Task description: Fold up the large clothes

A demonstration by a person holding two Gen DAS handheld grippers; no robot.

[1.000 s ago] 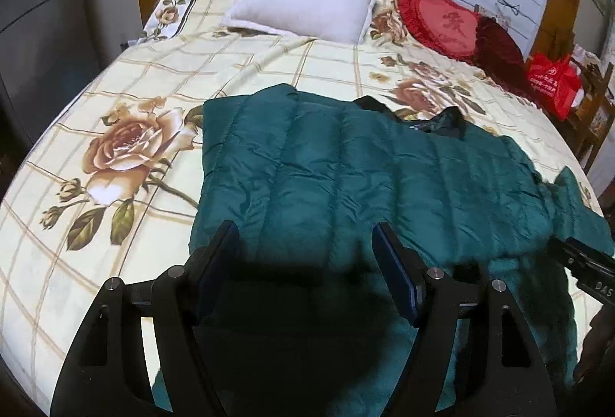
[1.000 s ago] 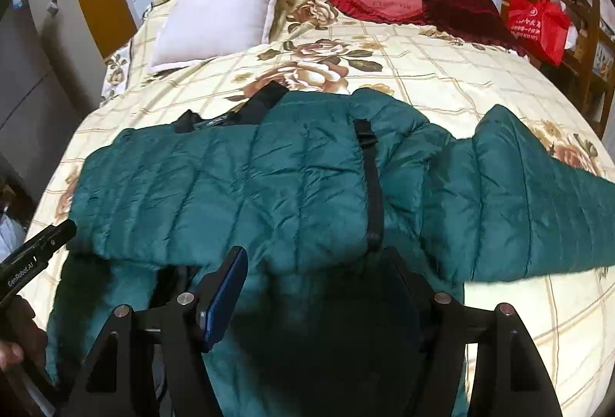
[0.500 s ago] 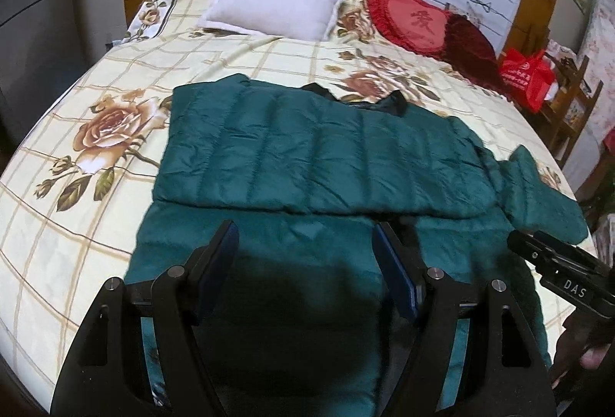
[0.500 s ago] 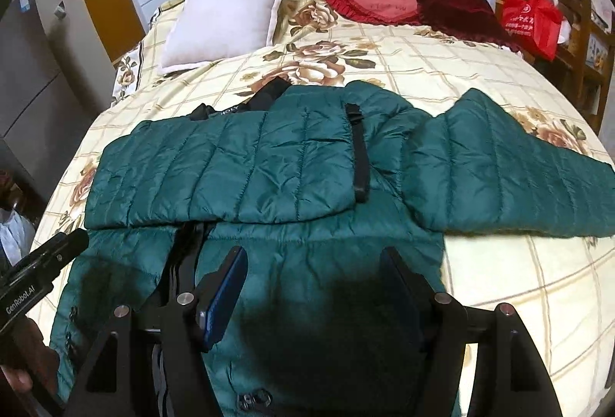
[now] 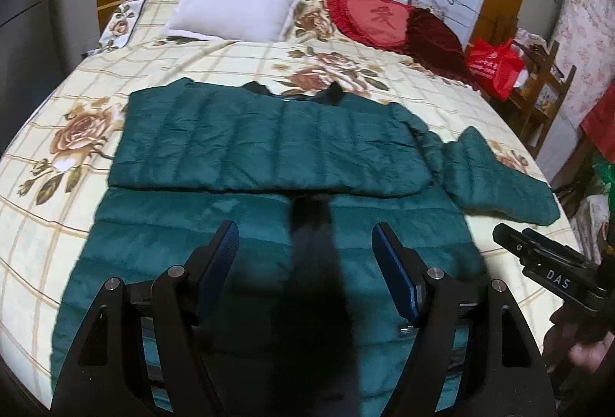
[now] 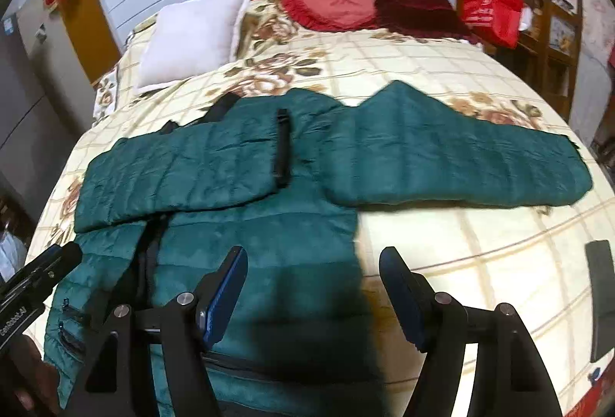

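Floral bedspread [image 5: 238, 63] carries a green padded jacket [image 5: 269, 148], one sleeve folded across its chest. Left gripper [image 5: 305, 248] and right gripper [image 6: 313, 274] hover near the foot edge, jaws parted, gripping nothing.

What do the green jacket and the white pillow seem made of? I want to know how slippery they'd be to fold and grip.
Jacket: looks like thin synthetic shell over padding, faintly shiny; sign is the stitched puffy bands and fine crinkles. Probably slippery.
Pillow: seems a soft matte, perhaps fleecy fabric; its edge looks fuzzy, though it is too far off to be sure.
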